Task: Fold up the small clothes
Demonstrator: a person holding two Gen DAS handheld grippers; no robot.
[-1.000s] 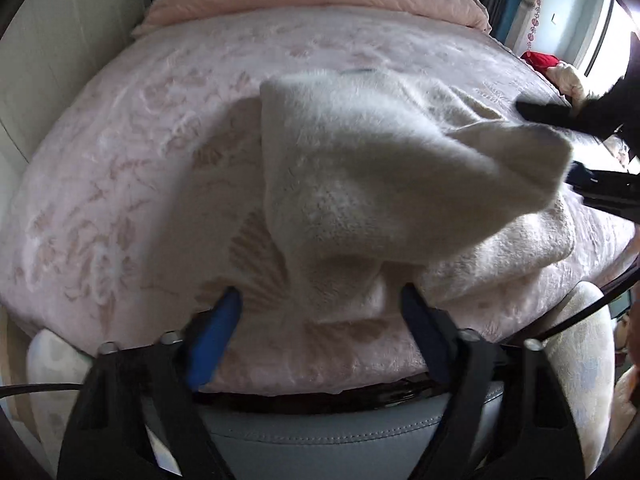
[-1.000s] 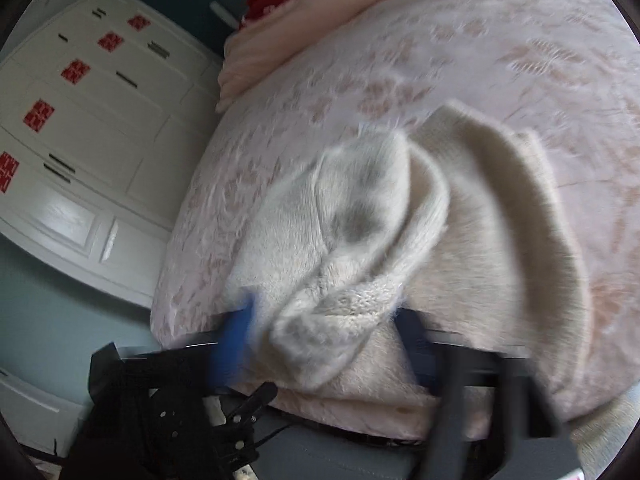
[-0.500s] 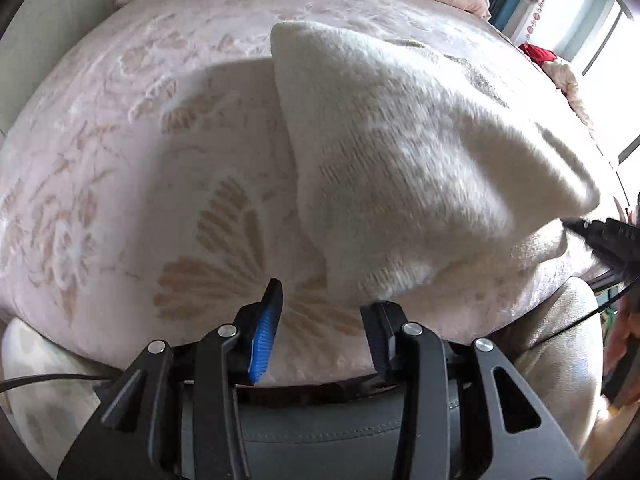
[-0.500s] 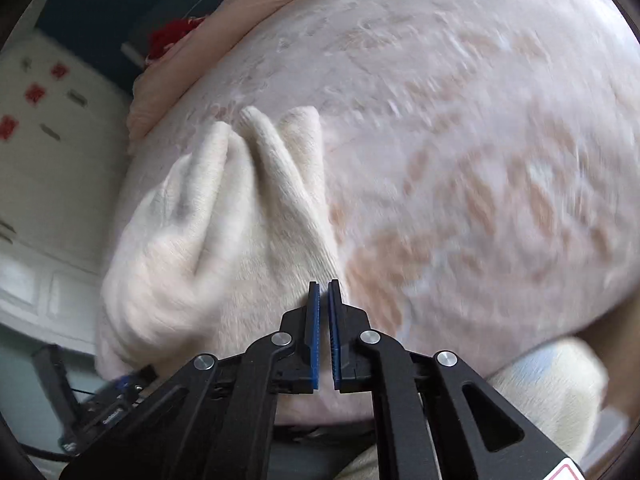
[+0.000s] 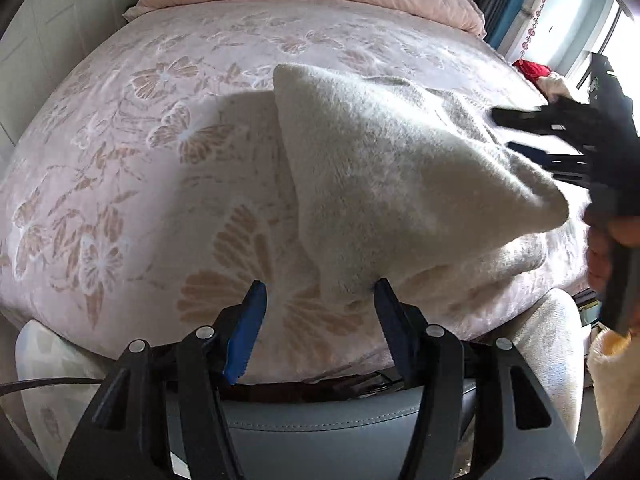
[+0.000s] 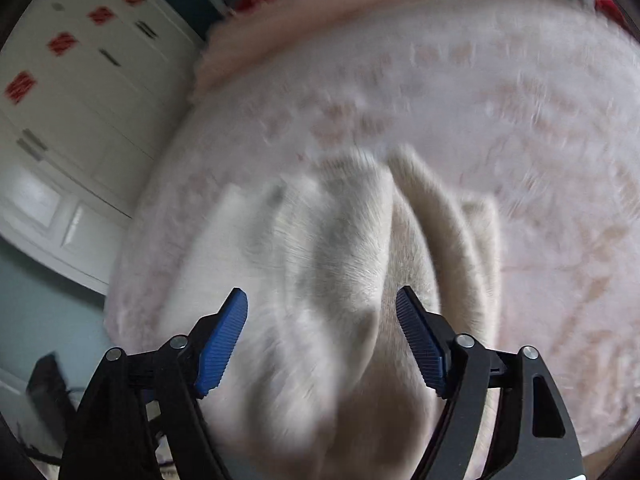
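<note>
On the pink bedspread, the left gripper opens its jaws at the cream sweater's near left hem, pinching nothing. The knit looks soft, light and floppy; a hem corner seems the surest hold. Right gripper opens over bunched folds, empty.

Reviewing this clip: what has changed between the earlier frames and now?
The right tool, shut beside the cream sweater half a second ago, has swung back over it and its jaws are opening, fabric between them but not pinched. The left tool narrowed, and is opening again, ungripped. The sweater stays bunched on the pink floral bedspread.
</note>
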